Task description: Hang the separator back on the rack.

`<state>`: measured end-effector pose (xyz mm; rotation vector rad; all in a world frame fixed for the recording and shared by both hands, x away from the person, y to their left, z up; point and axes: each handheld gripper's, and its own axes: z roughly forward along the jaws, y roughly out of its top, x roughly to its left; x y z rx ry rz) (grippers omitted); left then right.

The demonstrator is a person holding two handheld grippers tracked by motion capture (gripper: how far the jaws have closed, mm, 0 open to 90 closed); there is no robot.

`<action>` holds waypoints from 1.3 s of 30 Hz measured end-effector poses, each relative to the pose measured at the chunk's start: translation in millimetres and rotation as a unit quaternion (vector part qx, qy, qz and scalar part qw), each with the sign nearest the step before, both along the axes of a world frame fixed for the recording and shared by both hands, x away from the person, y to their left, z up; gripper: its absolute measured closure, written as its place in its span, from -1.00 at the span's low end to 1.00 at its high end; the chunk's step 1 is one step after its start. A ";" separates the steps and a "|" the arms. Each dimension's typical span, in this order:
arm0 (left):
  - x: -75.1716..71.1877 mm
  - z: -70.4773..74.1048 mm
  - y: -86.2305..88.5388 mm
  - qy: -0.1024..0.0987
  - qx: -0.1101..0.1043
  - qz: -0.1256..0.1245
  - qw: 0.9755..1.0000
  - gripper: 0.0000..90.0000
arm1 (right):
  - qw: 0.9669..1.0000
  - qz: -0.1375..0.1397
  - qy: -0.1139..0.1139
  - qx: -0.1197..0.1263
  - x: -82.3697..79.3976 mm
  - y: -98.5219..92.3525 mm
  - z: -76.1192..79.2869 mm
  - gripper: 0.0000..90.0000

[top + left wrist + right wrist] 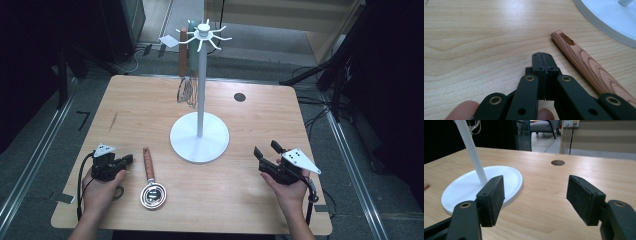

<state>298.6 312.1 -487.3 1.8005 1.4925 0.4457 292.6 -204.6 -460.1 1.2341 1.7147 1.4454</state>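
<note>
Two grippers rest at the near edge of one wooden table. The left gripper has its jaws pressed together on nothing; just to its right lies one wooden-handled strainer, handle pointing away, apart from the jaws. The right gripper has its jaws spread wide with nothing between them. Between and beyond both stands one white hook stand, with two utensils hanging from its top.
</note>
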 end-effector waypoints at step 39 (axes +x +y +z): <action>-19.4 19.3 -44.5 0.014 -0.050 -0.082 0.995 1.00 | 1.000 -0.019 0.007 0.015 -20.2 -31.0 -21.4 -0.06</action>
